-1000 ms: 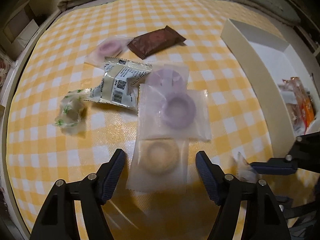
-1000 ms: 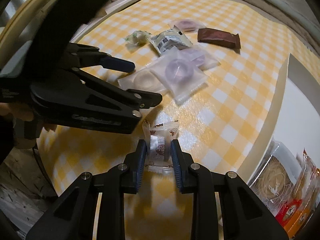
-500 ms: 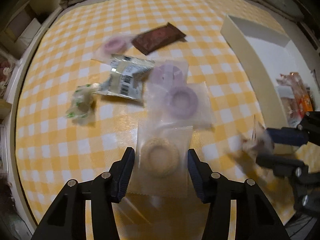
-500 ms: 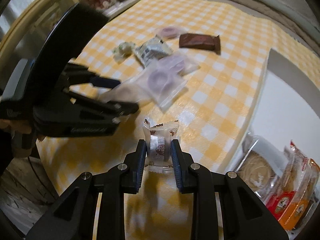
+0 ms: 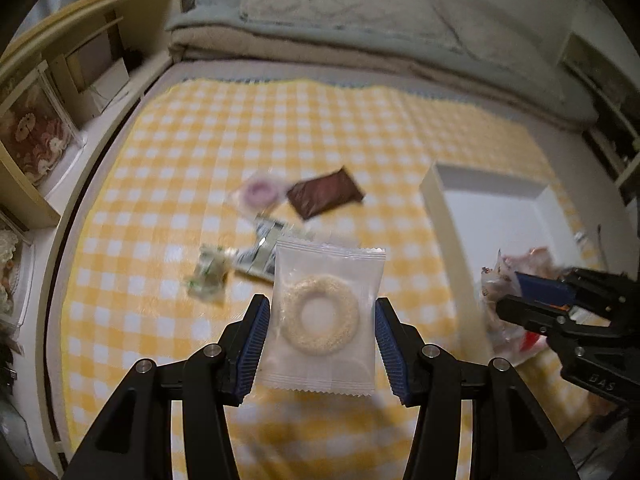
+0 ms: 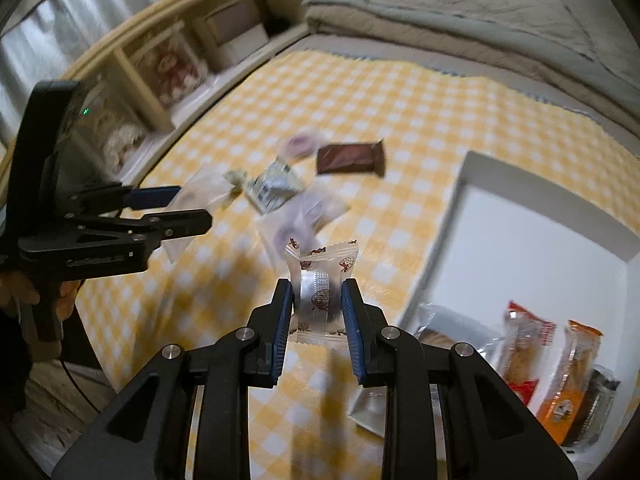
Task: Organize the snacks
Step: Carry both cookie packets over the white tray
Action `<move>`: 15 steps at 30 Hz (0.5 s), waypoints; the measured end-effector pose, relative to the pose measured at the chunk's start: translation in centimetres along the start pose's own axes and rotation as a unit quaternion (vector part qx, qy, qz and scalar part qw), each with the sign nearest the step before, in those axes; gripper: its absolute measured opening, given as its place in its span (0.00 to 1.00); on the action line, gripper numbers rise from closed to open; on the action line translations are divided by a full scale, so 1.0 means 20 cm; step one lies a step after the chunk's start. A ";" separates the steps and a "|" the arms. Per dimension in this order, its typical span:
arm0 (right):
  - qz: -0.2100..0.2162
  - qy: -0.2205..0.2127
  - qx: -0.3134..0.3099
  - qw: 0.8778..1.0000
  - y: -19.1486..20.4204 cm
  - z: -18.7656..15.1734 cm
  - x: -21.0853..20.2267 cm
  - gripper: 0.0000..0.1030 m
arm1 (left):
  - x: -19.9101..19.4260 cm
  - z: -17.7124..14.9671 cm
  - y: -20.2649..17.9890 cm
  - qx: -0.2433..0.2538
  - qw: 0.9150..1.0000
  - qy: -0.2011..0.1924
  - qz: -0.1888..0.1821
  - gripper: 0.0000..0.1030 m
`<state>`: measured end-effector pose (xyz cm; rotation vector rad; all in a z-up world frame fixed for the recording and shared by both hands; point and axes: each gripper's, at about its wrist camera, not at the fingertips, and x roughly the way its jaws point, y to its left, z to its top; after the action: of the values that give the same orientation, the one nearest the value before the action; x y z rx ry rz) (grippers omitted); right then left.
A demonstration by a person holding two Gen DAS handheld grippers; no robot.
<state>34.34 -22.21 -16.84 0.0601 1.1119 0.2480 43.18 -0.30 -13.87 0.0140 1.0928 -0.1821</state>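
My left gripper [image 5: 320, 340] is shut on a clear packet holding a pale ring biscuit [image 5: 322, 314], lifted above the yellow checked cloth [image 5: 160, 160]. My right gripper [image 6: 318, 316] is shut on a small clear wrapped candy [image 6: 320, 284], also raised off the cloth. On the cloth lie a brown packet [image 5: 324, 198], a purple ring packet [image 5: 260, 194], a white printed packet [image 5: 262, 254] and a green-and-white sweet [image 5: 210, 276]. More purple ring packets [image 6: 304, 220] show in the right wrist view. The white box [image 6: 520, 248] stands to the right.
Several wrapped snacks [image 6: 552, 364] lie in the near corner of the white box. A wooden shelf unit [image 5: 52, 92] runs along the left edge. Folded bedding [image 5: 360, 20] lies behind the cloth. A hand [image 6: 24, 292] holds the left gripper's handle.
Both grippers have risen from the cloth. The left one closed on the pale ring packet and lifted it. The right one kept its hold on the candy and carried it up.
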 end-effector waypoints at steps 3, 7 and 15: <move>-0.011 -0.020 0.014 1.000 -0.05 0.03 -0.08 0.25 | -0.05 0.01 -0.06 -0.004 1.000 -0.018 -0.013 0.50; -0.024 -0.040 0.037 0.998 -0.13 0.05 -0.15 0.25 | -0.06 0.05 -0.16 -0.003 0.999 -0.032 -0.034 0.50; -0.065 -0.062 0.084 0.992 -0.34 0.07 -0.25 0.25 | 0.05 0.14 -0.34 -0.001 0.997 -0.037 -0.070 0.50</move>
<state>34.66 -29.76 -12.96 0.1509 1.0067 0.0339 45.01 -7.48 -12.93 -0.0697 1.0213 -0.3051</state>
